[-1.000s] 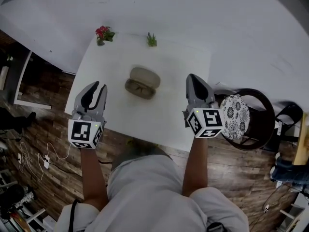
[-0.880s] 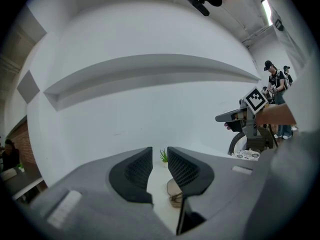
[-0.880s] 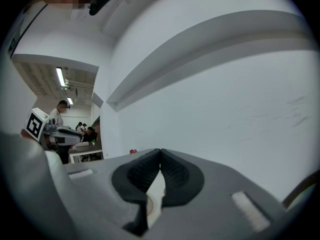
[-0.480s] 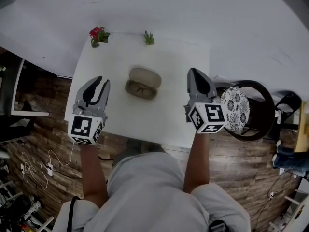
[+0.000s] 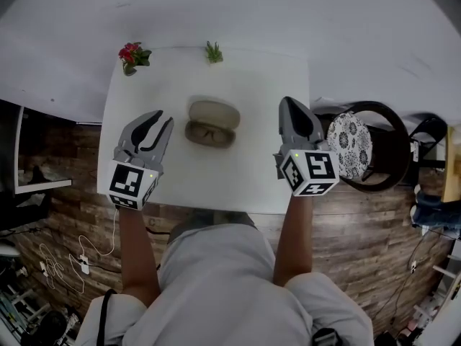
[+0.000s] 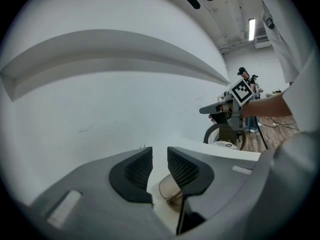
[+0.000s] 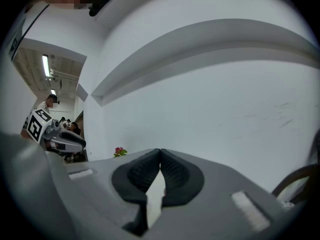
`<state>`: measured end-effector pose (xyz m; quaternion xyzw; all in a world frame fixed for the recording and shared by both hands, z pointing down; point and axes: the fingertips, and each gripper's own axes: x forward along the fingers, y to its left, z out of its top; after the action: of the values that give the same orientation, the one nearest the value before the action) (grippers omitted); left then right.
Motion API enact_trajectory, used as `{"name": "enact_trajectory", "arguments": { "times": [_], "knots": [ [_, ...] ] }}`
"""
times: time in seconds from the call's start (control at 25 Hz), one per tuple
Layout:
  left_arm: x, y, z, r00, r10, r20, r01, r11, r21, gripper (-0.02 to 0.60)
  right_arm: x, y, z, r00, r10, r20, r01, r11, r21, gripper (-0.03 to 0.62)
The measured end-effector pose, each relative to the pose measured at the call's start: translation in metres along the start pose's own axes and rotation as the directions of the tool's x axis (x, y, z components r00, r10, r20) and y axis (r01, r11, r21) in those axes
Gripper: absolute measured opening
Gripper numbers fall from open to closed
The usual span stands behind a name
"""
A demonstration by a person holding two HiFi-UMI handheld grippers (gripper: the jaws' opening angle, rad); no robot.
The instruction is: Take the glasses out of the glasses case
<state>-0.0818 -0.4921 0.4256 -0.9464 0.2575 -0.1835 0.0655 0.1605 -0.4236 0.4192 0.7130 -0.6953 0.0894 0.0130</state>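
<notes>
- Worktop (image 5: pixel 252 171): white, square, set against a white wall; a wood floor shows around it
- Glasses case (image 5: pixel 213 114): olive-grey, at mid-worktop, lid already thrown back toward the wall; unmoved on the worktop over the past second
- Glasses (image 5: pixel 208 133): lying in the near half of the case, not yet lifted, touched by neither gripper
- Left gripper (image 5: pixel 159 121): over the left part of the worktop, to the left of the case and apart from it; compared with a second ago it has come nearer and is turned more toward the case
- Left fingers (image 6: pixel 137 166): parted by a narrow gap with nothing held; in the left gripper view the case shows low down through that gap, beyond the tips
- Right gripper (image 5: pixel 290 107): over the right part of the worktop, well apart from the case; placed much as a second ago
- Right fingers (image 7: pixel 172 171): closed tip to tip, nothing between them
- Judgement: the only real change is the left gripper's approach, so the task stands at the reach-in, with the lid step done and the removal itself not begun
- Other items: red-flowered plant (image 5: pixel 131 54) and small green plant (image 5: pixel 212 51) on the far edge; chair with patterned cushion (image 5: pixel 350 150) at the right
</notes>
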Motion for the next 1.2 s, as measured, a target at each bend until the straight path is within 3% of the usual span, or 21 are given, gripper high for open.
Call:
{"name": "enact_trajectory", "arguments": {
  "times": [0.24, 0.48, 0.8, 1.2],
  "knots": [
    [0.034, -0.018, -0.014, 0.986, -0.149, -0.075, 0.154, 0.985, 0.080, 0.103, 0.003, -0.012, -0.008, 0.999, -0.048, -0.015, 0.048, 0.999, 0.009, 0.003],
    [0.065, -0.040, -0.044, 0.941, -0.271, -0.202, 0.305, 0.939, 0.161, 0.103, 0.000, -0.023, -0.023, 0.996, -0.085, -0.038, 0.086, 0.996, 0.025, 0.003],
    [0.106, -0.072, -0.106, 0.801, -0.392, -0.452, 0.536, 0.806, 0.251, 0.103, -0.008, -0.041, -0.043, 0.987, -0.132, -0.090, 0.136, 0.990, 0.036, 0.003],
    [0.133, -0.096, -0.155, 0.646, -0.472, -0.600, 0.702, 0.676, 0.224, 0.101, -0.008, -0.055, -0.065, 0.975, -0.172, -0.140, 0.179, 0.983, 0.040, 0.003]
  ]
}}
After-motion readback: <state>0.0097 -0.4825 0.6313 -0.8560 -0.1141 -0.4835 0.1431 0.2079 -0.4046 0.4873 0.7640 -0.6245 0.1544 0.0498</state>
